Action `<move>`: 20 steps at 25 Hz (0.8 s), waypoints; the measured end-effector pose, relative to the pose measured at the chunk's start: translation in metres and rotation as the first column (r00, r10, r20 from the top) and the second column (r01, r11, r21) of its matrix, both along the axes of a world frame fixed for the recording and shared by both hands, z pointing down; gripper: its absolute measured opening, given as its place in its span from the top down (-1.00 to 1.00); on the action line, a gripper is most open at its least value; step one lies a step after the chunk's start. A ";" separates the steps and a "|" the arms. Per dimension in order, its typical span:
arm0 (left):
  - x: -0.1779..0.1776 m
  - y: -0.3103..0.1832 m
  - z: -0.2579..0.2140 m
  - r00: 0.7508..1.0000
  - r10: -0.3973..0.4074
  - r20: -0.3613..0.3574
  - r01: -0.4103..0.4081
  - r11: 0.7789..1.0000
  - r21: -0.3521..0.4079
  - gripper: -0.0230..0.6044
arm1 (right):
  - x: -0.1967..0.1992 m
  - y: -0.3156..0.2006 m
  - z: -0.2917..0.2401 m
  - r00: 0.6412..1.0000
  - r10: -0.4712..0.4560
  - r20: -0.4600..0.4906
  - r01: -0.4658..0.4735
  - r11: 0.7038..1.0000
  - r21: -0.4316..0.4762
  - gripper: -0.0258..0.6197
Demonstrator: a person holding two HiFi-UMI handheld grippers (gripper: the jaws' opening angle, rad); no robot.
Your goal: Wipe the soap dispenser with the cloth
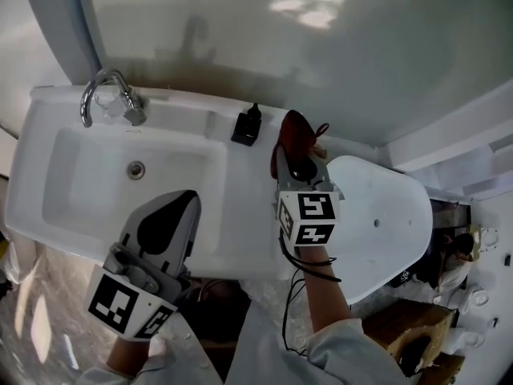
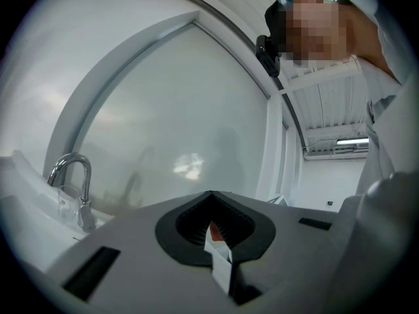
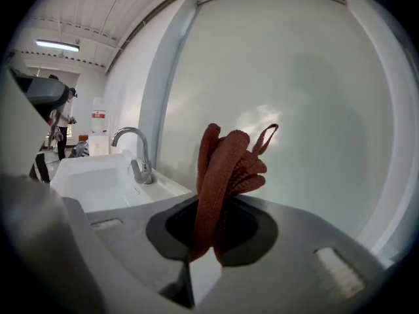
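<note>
The right gripper (image 3: 206,244) is clamping a rust-red knitted cloth (image 3: 226,169), which is bunching upward in thick folds with a loop at its top. It is hovering just right of the small black dispenser (image 1: 247,125) on the sink's (image 1: 192,111) far ledge. The left gripper (image 2: 213,233) is hanging at the sink's near edge, jaws together with nothing between them.

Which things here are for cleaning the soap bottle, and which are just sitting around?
For the job:
- red cloth, pinched in the right gripper
- black soap dispenser, on the ledge by the wall

Just around:
- tap
- sink
- white rounded lid, right of the sink
- left gripper, jaws together, away from the dispenser
</note>
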State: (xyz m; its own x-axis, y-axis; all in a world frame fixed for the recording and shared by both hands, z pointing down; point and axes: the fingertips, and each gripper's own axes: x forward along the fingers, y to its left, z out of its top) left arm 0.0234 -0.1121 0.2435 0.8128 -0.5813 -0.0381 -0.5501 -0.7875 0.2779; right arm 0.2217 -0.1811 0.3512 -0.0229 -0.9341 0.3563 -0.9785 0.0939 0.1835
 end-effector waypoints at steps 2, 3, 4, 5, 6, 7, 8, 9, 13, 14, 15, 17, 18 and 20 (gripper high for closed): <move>0.003 -0.003 -0.001 1.000 -0.024 0.002 0.024 1.000 0.004 0.92 | 0.003 -0.010 0.009 1.000 -0.019 -0.009 0.018 1.000 -0.020 0.75; 0.004 -0.004 0.000 0.999 -0.035 0.005 0.035 0.999 0.004 0.92 | 0.004 -0.015 0.012 0.999 -0.029 -0.019 0.029 0.999 -0.029 0.75; 0.005 -0.005 0.000 0.999 -0.045 0.008 0.045 0.999 0.001 0.92 | 0.006 -0.020 0.016 0.999 -0.040 -0.031 0.039 0.999 -0.037 0.75; 0.006 -0.006 0.001 0.998 -0.054 0.012 0.054 0.999 -0.002 0.92 | 0.007 -0.026 0.019 0.998 -0.051 -0.043 0.049 0.998 -0.045 0.75; 0.008 -0.007 0.001 0.998 -0.064 0.014 0.064 0.998 -0.002 0.92 | 0.009 -0.031 0.022 0.997 -0.061 -0.054 0.058 0.997 -0.053 0.75; 0.009 -0.008 0.001 0.997 -0.074 0.016 0.074 0.997 -0.002 0.92 | 0.010 -0.036 0.026 0.995 -0.071 -0.064 0.068 0.996 -0.061 0.75; 0.010 -0.009 0.002 0.996 -0.084 0.019 0.084 0.996 -0.002 0.92 | 0.011 -0.040 0.029 0.994 -0.081 -0.073 0.077 0.995 -0.069 0.75; 0.010 -0.010 0.003 0.995 -0.094 0.023 0.094 0.996 -0.003 0.92 | 0.011 -0.044 0.034 0.993 -0.091 -0.078 0.085 0.993 -0.078 0.75; 0.012 -0.014 0.004 0.990 -0.135 0.035 0.135 0.991 0.004 0.92 | 0.011 -0.061 0.056 0.988 -0.128 -0.089 0.116 0.985 -0.124 0.75; 0.012 -0.016 0.005 0.989 -0.146 0.037 0.146 0.989 0.003 0.92 | 0.011 -0.065 0.062 0.987 -0.136 -0.088 0.123 0.983 -0.138 0.75; 0.012 -0.017 0.006 0.987 -0.155 0.039 0.156 0.988 -0.001 0.92 | 0.011 -0.068 0.068 0.987 -0.142 -0.081 0.129 0.980 -0.150 0.75; 0.011 -0.019 0.009 0.984 -0.173 0.045 0.173 0.985 -0.010 0.92 | 0.010 -0.074 0.080 0.987 -0.149 -0.066 0.136 0.976 -0.172 0.75; 0.011 -0.019 0.011 0.982 -0.180 0.052 0.181 0.983 -0.015 0.92 | 0.010 -0.077 0.085 0.986 -0.153 -0.066 0.139 0.974 -0.181 0.75; 0.010 -0.019 0.013 0.979 -0.195 0.057 0.196 0.981 -0.015 0.92 | 0.009 -0.082 0.095 0.984 -0.163 -0.069 0.147 0.969 -0.197 0.75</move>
State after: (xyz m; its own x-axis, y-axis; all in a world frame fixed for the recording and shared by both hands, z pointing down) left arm 0.0335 -0.1313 0.2567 0.6841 -0.7292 0.0167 -0.7076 -0.6579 0.2576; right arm 0.2305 -0.2627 0.4460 -0.1247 -0.8360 0.5344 -0.9310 0.2848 0.2283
